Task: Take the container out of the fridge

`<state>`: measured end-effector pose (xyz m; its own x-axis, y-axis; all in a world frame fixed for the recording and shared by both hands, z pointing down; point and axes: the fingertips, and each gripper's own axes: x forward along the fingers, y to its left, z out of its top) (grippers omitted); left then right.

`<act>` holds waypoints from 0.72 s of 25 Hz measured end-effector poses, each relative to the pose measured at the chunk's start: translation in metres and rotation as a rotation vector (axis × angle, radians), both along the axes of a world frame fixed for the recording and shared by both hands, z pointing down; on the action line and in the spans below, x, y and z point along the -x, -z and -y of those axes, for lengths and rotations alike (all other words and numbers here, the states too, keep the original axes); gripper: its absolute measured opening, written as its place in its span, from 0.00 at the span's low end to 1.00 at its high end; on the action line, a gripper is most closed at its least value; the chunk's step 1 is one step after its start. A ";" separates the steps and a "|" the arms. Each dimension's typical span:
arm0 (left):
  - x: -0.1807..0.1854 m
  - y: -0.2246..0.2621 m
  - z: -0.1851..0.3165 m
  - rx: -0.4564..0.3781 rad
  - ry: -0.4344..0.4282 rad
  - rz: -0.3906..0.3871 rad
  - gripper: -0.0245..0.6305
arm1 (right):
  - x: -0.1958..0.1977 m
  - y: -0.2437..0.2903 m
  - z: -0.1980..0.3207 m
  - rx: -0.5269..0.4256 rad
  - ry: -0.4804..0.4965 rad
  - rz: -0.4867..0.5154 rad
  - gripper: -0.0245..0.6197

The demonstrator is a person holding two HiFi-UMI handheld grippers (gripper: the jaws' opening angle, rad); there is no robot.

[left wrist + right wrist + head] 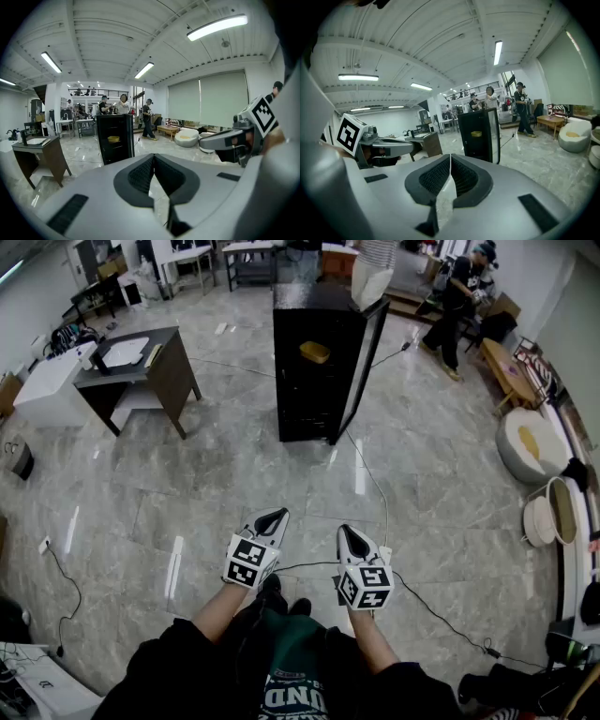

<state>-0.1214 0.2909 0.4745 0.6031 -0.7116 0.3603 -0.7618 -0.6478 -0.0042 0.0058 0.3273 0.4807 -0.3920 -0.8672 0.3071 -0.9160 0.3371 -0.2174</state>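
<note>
A tall black fridge (314, 362) stands on the floor some way ahead, its door (366, 348) swung open to the right. On a shelf inside sits a small yellow container (315, 352), also seen as the yellow container (113, 138) and the container (476, 133) from the gripper views. My left gripper (275, 519) and right gripper (350, 536) are held side by side close to my body, both pointing at the fridge and far from it. Both are shut with nothing between the jaws.
A dark desk (141, 367) with a white cabinet stands at the left. Cables (375, 484) trail over the tiled floor toward the fridge and to my right. Round cushions and baskets (530, 442) lie at the right. A person (459, 296) walks behind the fridge.
</note>
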 end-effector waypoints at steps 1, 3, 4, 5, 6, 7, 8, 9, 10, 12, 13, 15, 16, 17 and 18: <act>0.000 0.000 -0.001 -0.004 -0.004 -0.001 0.06 | -0.001 0.002 0.000 -0.016 -0.003 0.001 0.09; 0.001 0.001 0.000 -0.011 -0.014 -0.004 0.06 | -0.002 0.006 0.000 -0.047 -0.007 0.001 0.09; 0.000 0.001 0.001 -0.016 -0.020 -0.006 0.06 | -0.004 0.008 0.001 -0.062 -0.008 -0.002 0.09; 0.000 0.003 0.002 -0.022 -0.027 -0.007 0.06 | -0.005 0.011 0.003 -0.075 -0.007 -0.005 0.09; 0.000 0.004 0.003 -0.028 -0.032 -0.010 0.06 | -0.007 0.013 0.004 -0.085 -0.005 -0.009 0.09; 0.000 0.006 0.005 -0.033 -0.037 -0.012 0.06 | -0.009 0.015 0.005 -0.092 -0.004 -0.011 0.09; 0.001 0.007 0.005 -0.036 -0.039 -0.015 0.06 | -0.011 0.016 0.006 -0.095 -0.004 -0.013 0.09; 0.001 0.008 0.006 -0.037 -0.041 -0.019 0.06 | -0.012 0.016 0.006 -0.095 -0.003 -0.014 0.09; 0.002 0.008 0.006 -0.039 -0.042 -0.022 0.06 | -0.013 0.015 0.006 -0.095 -0.003 -0.014 0.09; 0.004 0.009 0.007 -0.043 -0.039 -0.028 0.06 | -0.015 0.014 0.005 -0.095 0.000 -0.015 0.09; 0.005 0.009 0.008 -0.045 -0.035 -0.032 0.06 | -0.015 0.014 0.006 -0.097 0.002 -0.016 0.09; 0.008 0.011 0.011 -0.047 -0.027 -0.037 0.06 | -0.017 0.015 0.007 -0.101 0.004 -0.018 0.09; 0.009 0.012 0.013 -0.048 -0.023 -0.039 0.06 | -0.018 0.016 0.009 -0.103 0.004 -0.018 0.09; 0.011 0.013 0.014 -0.048 -0.019 -0.041 0.06 | -0.020 0.017 0.011 -0.104 0.003 -0.018 0.09; 0.011 0.015 0.016 -0.049 -0.017 -0.041 0.06 | -0.022 0.019 0.012 -0.104 0.002 -0.017 0.09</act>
